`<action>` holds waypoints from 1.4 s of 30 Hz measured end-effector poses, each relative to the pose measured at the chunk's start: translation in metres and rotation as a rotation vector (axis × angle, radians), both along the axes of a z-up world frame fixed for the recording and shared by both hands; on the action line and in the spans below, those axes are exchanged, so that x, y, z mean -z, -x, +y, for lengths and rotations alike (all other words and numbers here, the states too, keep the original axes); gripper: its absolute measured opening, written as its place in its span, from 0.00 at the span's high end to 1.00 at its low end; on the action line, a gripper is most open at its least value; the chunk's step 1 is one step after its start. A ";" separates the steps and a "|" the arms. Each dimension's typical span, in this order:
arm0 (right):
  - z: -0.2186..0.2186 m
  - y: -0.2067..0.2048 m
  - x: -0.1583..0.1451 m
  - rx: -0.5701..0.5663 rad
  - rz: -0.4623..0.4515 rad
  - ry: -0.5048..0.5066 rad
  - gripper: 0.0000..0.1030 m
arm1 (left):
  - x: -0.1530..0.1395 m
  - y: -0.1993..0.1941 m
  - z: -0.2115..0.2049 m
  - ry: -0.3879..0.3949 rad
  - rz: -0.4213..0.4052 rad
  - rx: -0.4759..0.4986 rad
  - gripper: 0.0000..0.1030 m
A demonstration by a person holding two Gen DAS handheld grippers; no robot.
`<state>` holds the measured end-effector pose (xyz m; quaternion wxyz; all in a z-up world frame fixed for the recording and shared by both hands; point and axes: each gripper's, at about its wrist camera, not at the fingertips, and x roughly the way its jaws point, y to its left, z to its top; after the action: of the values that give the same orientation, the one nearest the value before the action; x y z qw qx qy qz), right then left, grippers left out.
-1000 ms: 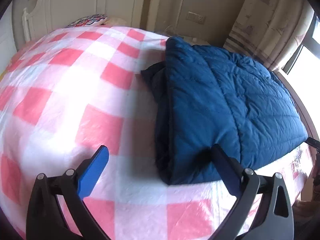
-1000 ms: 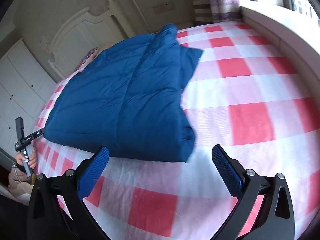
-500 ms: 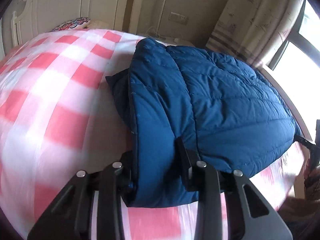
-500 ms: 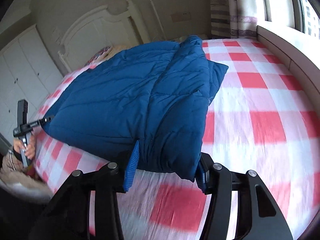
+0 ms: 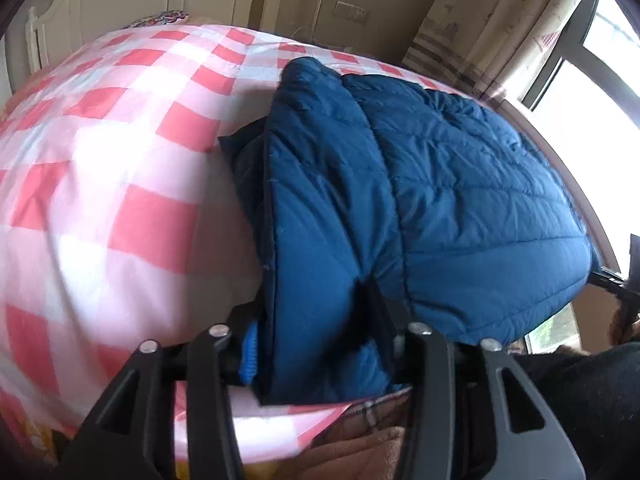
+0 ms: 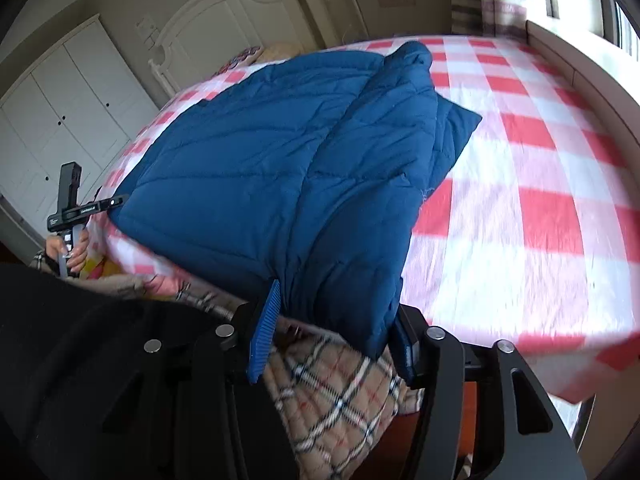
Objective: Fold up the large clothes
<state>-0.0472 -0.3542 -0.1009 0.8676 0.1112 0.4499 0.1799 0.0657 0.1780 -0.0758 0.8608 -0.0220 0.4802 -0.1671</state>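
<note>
a: we are in a bedroom, over a bed with a red, pink and white checked sheet (image 5: 132, 208). behind it we see a cream carved headboard (image 6: 224, 20), white cupboard doors (image 6: 68, 104) and a curtained window (image 5: 600, 48).

b: and the thing we are folding?

a: the padded, quilted dark blue coat (image 5: 460, 200) lies on the sheet, folded over itself in thick layers. its near edge hangs past the edge of the bed, above a beige plaid quilted cover (image 6: 340, 396).

b: what of our left gripper (image 5: 316, 344)?

a: its black fingers with blue ribbed pads sit on either side of one near corner of the coat. the padded cloth fills the gap and bulges between them, so we read it as pinching the coat. the jaws are easing apart at this moment, with the cloth between them.

b: and our right gripper (image 6: 332, 336)?

a: it has the other near corner. the blue pads (image 6: 264, 332) press on the hanging fold from both sides, and its jaws are also widening a little around the cloth.

b: can we see each gripper from the other side?

a: yes. in the right wrist view a hand (image 6: 66, 250) holds the left tool's grip at the far corner of the coat.
</note>
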 end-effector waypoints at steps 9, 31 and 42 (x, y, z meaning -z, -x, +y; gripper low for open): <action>-0.006 -0.053 -0.107 0.147 -0.324 0.093 0.07 | -0.107 -0.030 -0.041 -0.116 -0.346 -0.010 0.02; 0.174 -0.302 -0.045 -0.062 -0.131 0.370 0.45 | -0.017 -0.225 -0.209 -0.314 -0.194 0.102 0.02; 0.175 -0.313 -0.001 -0.051 -0.115 0.399 0.43 | 0.035 -0.254 -0.192 -0.179 -0.023 0.067 0.02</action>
<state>0.2661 -0.1790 -0.0999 0.8920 -0.0846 0.4289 0.1152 0.3198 -0.0138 -0.1112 0.8587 0.0731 0.4838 -0.1526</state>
